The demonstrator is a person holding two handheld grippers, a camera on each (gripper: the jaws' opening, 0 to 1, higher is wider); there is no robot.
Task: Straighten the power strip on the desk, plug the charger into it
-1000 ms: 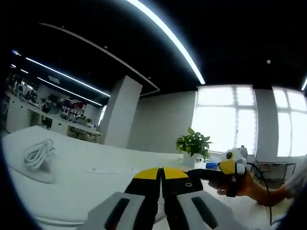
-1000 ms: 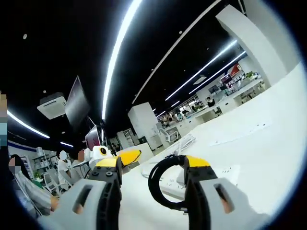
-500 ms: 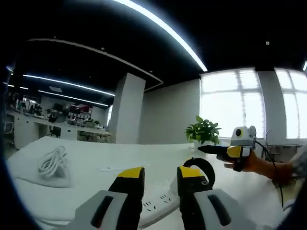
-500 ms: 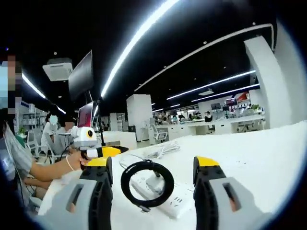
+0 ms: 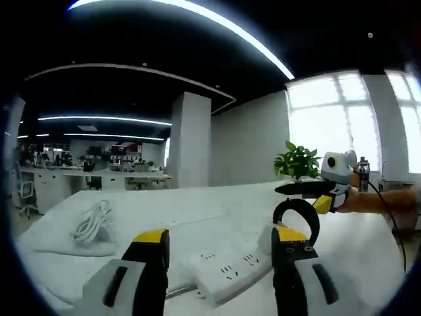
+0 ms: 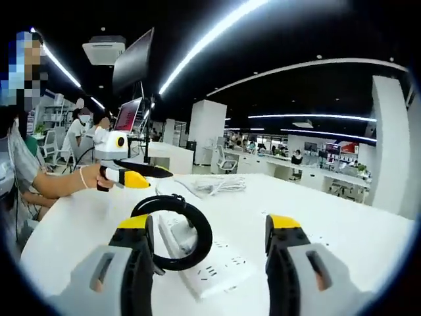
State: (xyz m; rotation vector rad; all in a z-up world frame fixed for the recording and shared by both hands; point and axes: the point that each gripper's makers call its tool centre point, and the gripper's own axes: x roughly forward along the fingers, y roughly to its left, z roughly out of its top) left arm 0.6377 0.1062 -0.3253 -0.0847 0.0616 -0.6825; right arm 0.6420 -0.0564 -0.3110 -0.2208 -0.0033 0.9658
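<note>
Straightening comes first, I judge, and it is not yet begun. Going left to right in the left gripper view: a coiled white cable (image 5: 94,224) lies on the counter (image 5: 197,214), then my left hand-held gripper (image 5: 220,245), released, jaws apart over the white power strip (image 5: 230,266) and its black cord loop (image 5: 297,217). My right hand-held gripper (image 6: 205,230) hangs released too, empty. No containers here. Next I must clamp the strip's end.
</note>
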